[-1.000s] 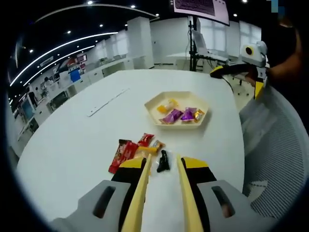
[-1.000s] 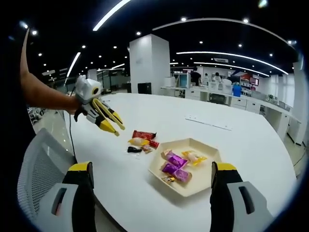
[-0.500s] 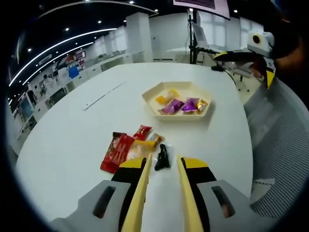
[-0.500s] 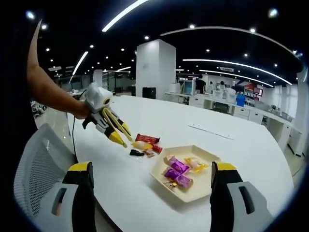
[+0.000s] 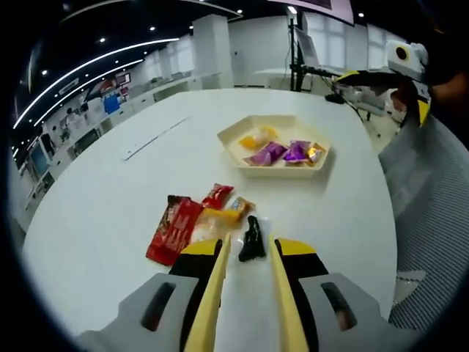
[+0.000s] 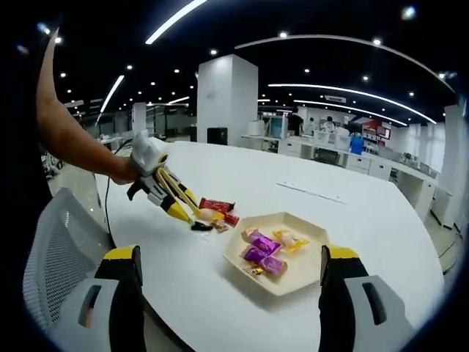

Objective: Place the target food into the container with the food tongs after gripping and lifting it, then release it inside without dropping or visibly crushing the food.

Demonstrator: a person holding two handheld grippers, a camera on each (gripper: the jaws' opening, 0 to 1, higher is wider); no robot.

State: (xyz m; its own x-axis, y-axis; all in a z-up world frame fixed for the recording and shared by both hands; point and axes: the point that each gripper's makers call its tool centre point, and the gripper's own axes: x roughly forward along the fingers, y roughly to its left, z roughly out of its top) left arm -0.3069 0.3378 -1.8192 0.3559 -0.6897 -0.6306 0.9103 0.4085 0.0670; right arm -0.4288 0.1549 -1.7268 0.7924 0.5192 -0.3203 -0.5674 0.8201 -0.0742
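Note:
A small black wrapped sweet [image 5: 251, 240] lies on the white table [image 5: 110, 198], right between the yellow tips of my left gripper [image 5: 248, 245], which is open and low over it. Just beyond lie a long red wrapper [image 5: 172, 229], a small red one [image 5: 218, 195] and a yellow-orange sweet [image 5: 220, 215]. The cream hexagonal tray [image 5: 278, 170] further off holds purple and yellow sweets. In the right gripper view the left gripper [image 6: 185, 214] points down at the black sweet [image 6: 201, 226] beside the tray [image 6: 308, 262]. My right gripper [image 6: 231, 258] hangs wide open, empty, well above the table.
A white mesh chair [image 5: 432, 220] stands at the table's edge, also in the right gripper view [image 6: 51, 249]. A person's arm [image 6: 73, 139] holds the left gripper. The right gripper [image 5: 399, 66] hovers beyond the table's far right edge. Office desks fill the background.
My left gripper has gone down and forward to the loose sweets, so its tips now flank the black sweet. The right gripper stays high and wide open.

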